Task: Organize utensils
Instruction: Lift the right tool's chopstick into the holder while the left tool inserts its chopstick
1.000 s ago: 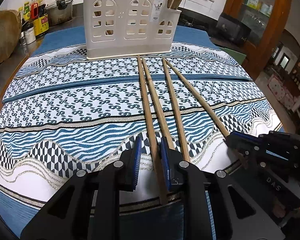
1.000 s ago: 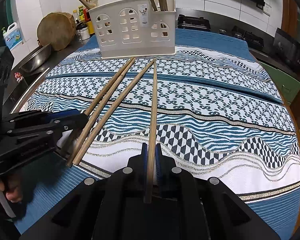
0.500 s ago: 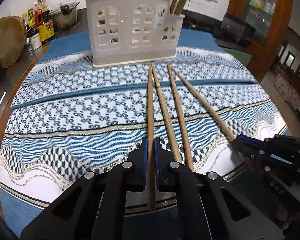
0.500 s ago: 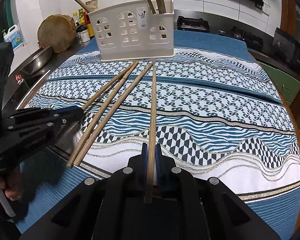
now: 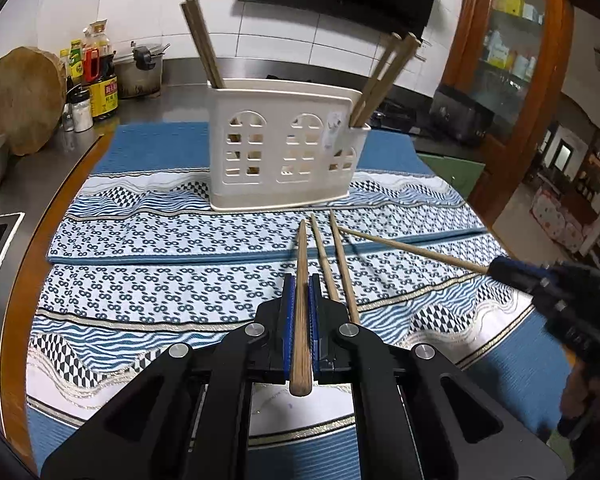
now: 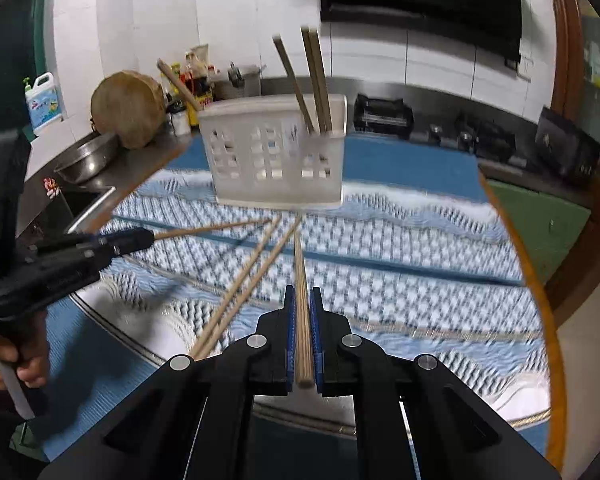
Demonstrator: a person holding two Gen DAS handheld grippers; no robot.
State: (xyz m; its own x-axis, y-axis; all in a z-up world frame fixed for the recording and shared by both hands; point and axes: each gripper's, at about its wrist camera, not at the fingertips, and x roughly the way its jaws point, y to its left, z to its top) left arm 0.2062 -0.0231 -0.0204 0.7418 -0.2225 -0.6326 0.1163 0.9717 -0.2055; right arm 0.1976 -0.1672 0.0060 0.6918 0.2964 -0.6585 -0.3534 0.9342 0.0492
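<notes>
As the left wrist view shows, the left tongs are clamped on a thin, stiff, light wooden chopstick near its thick end, tip toward the white holder, two loose sticks lying before the holder. From the right wrist view, the right tongs likewise pinch a second chopstick aimed at the holder; such smooth sticks may pivot, so gripping near the butt suits.

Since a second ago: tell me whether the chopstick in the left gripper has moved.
Yes. The chopstick in the left gripper has lifted off the cloth; its tip sat near the white holder and now hangs short of it.
</notes>
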